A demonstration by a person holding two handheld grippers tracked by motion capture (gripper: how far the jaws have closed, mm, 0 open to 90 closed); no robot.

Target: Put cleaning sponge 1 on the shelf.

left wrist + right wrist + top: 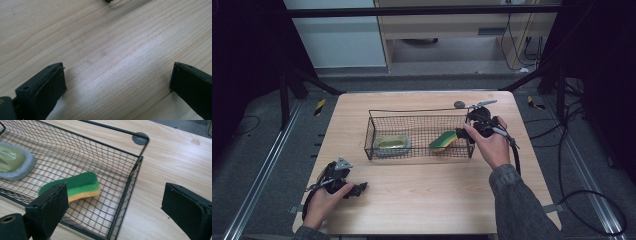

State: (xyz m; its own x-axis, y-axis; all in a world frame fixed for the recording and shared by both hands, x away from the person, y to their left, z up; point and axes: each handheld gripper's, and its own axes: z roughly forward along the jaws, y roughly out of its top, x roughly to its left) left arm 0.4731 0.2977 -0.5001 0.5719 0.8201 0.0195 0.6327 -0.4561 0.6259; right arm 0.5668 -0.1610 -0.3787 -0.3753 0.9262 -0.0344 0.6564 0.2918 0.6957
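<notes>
No legible text or signs

A light wooden table (422,200) is set on grey floor (252,150), boxed in by dark frame bars (412,11), with cables (582,195) strewn right.

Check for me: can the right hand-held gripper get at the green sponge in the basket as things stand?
Probably yes. The right hand-held gripper is open at the wire basket's right end, and the sponge lies just inside with the basket's top open and nothing on it.
</notes>
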